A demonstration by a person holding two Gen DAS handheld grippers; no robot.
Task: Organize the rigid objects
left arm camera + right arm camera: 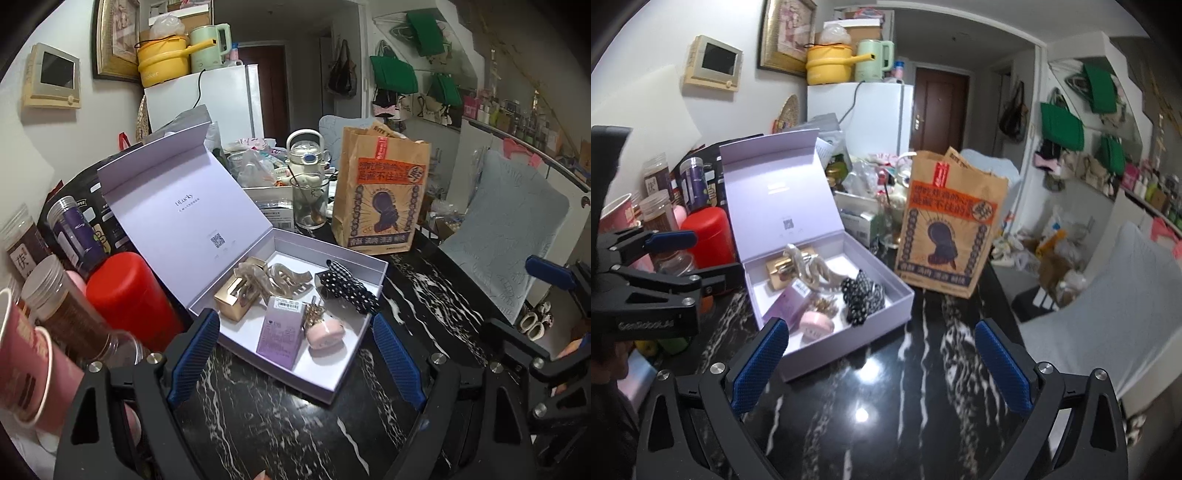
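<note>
Reading "Lucky" inside box lid [177, 192], gripper [646, 325] branded (GenRobot.AI)

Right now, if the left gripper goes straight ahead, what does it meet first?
Probably the near edge of the open white box, then the purple carton inside. The left gripper is open and empty; depth is uncertain.

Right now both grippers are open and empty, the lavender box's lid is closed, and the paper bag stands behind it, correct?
Not quite: the lid of the lavender box is open, standing up at the back, as the left wrist view shows. The rest holds: left gripper and right gripper are open and empty, and the paper bag stands behind the box.
</note>
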